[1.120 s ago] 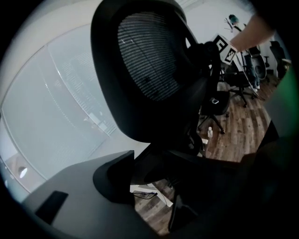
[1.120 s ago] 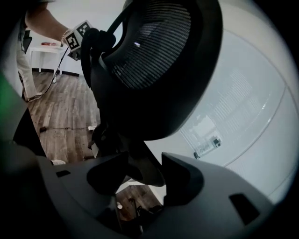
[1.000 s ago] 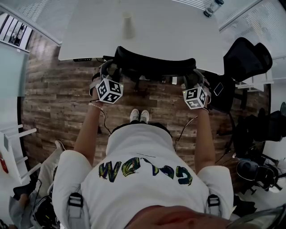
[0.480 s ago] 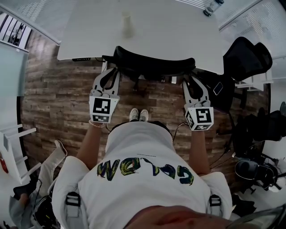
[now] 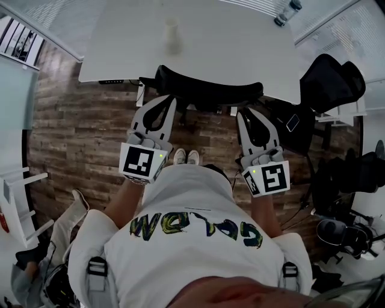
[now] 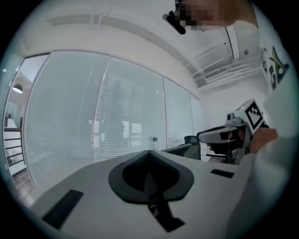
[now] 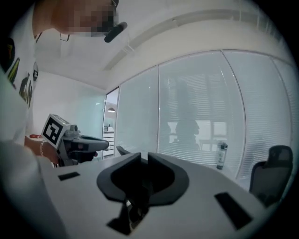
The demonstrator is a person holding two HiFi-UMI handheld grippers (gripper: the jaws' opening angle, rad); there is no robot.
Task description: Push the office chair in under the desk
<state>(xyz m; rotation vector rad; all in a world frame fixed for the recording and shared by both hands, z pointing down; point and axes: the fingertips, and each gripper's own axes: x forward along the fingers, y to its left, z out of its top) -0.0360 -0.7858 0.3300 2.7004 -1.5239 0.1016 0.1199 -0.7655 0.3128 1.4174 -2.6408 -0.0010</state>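
Black office chair (image 5: 207,90) seat hidden under desk (image 5: 240,42) edge | left gripper (image 5: 170,101) jaws together, right gripper (image 5: 242,114) just closing, slightly apart, both empty | floor (image 5: 78,132) open near.

Stylised shirt lettering (image 5: 195,227), not legible.

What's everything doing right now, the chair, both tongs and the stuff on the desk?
office chair, pushed in, backrest at the near edge of the desk.
left tongs, shut, empty.
right tongs, a thin gap left, just been closing, nothing between them.
cup, upright on the desk.
bottle, upright at the desk's far corner.
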